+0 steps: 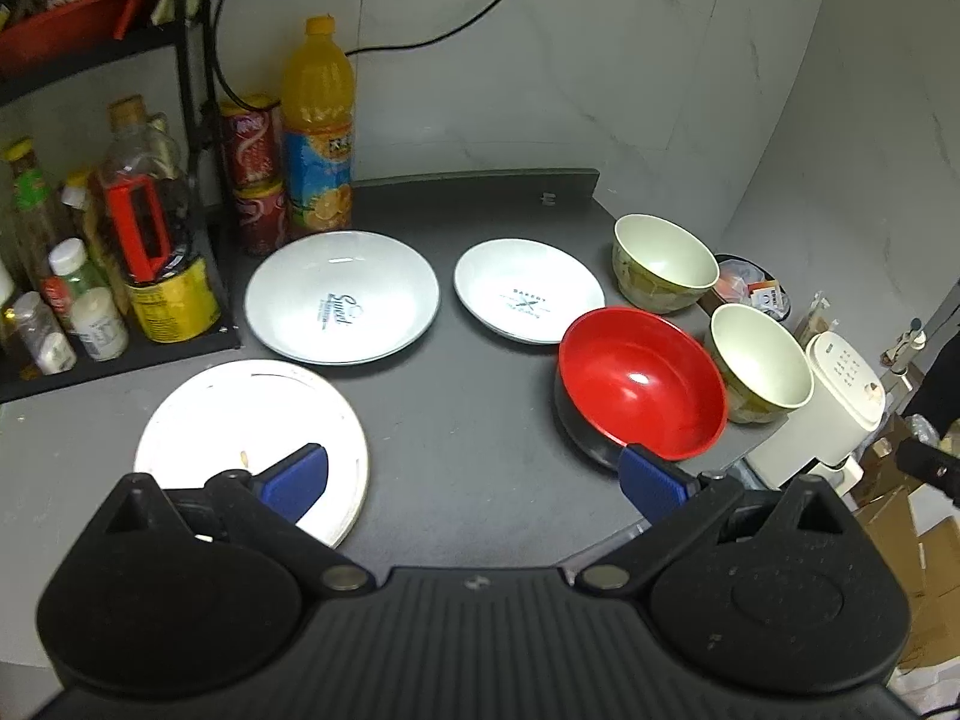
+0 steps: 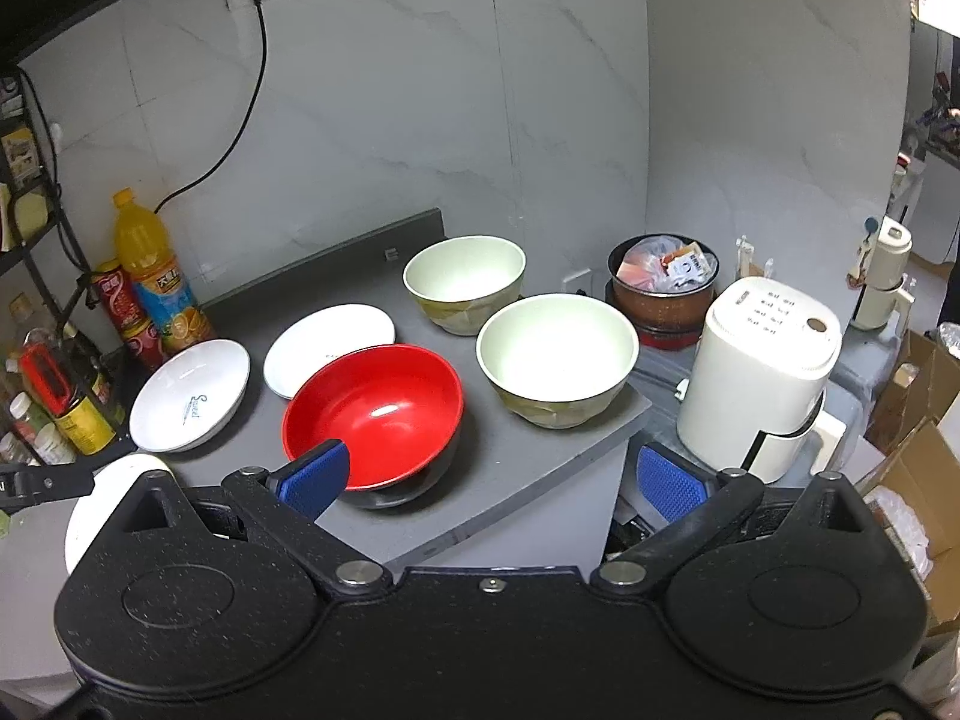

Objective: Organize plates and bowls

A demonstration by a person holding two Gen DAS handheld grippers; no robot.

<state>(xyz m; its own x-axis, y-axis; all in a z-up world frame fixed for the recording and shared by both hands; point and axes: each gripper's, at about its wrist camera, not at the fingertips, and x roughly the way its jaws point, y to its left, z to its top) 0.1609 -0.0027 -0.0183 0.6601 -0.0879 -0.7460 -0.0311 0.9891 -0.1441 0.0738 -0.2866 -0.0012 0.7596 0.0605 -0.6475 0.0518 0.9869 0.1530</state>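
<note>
On the grey table point(image 1: 474, 420) lie a flat white plate point(image 1: 240, 420) at the near left, a deep white plate point(image 1: 342, 297) with blue script behind it, and a smaller white plate point(image 1: 528, 291) at centre. A red bowl point(image 1: 642, 381) with a black outside sits at the right, with two cream bowls point(image 1: 665, 261) point(image 1: 759, 363) beside it. My left gripper point(image 1: 474, 483) hovers open above the table's near edge, holding nothing. My right gripper point(image 2: 492, 477) is open too, its left fingertip point(image 2: 318, 474) in front of the red bowl point(image 2: 375, 414); the cream bowls point(image 2: 558, 354) point(image 2: 465, 276) stand beyond.
A black rack point(image 1: 120, 354) with bottles and jars stands at the left, with an orange juice bottle point(image 1: 318, 126) and red cans point(image 1: 252, 174) by the wall. Off the table's right edge are a white appliance point(image 2: 762, 372), a pot full of rubbish point(image 2: 663, 282) and cardboard boxes point(image 2: 918, 474).
</note>
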